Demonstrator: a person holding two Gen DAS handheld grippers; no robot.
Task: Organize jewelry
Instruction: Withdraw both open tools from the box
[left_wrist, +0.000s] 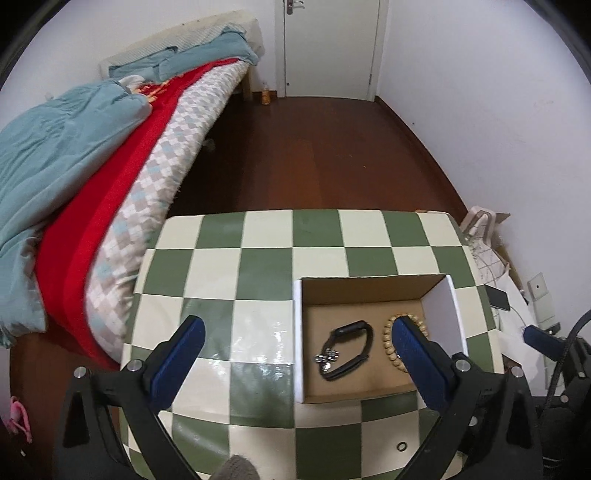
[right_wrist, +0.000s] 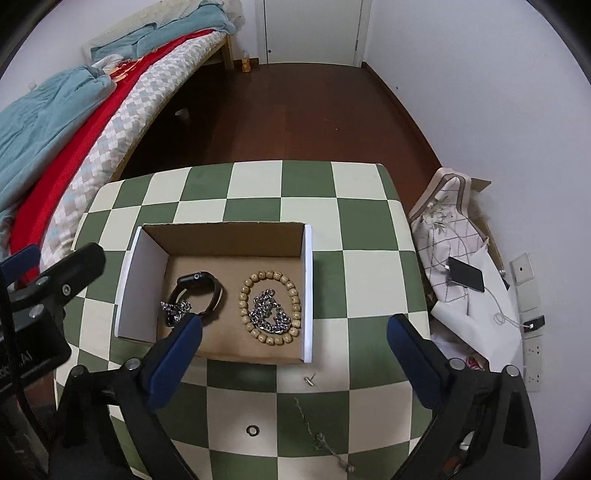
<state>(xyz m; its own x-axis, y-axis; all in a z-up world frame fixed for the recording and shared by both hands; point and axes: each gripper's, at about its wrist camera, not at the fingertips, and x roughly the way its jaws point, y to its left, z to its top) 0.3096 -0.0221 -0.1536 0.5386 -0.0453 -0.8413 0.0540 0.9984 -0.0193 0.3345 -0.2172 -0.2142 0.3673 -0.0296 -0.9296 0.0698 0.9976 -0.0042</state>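
Box: your open cardboard box (right_wrist: 221, 236) sits on the checked table (right_wrist: 354, 236), its open top facing up.
Watch: the black watch (right_wrist: 197, 286) lies in the box's left half, strap looped, long axis running from near-left to far-right.
Beads: the wooden bead bracelet (right_wrist: 271, 306) rings a silver chain (right_wrist: 267, 312) in the right half.
Loose pieces: a small ring (right_wrist: 253, 429), a thin chain (right_wrist: 321, 435) and a tiny pin (right_wrist: 309, 380) lie on the table in front of the box.
Left gripper (left_wrist: 295, 328): spread wide, nothing between the fingers.
Right gripper (right_wrist: 293, 325): spread wide too, empty.
Hard to read: your left finger hides most of the beads in the left view; the dark clump (right_wrist: 173, 308) beside the watch is unclear.
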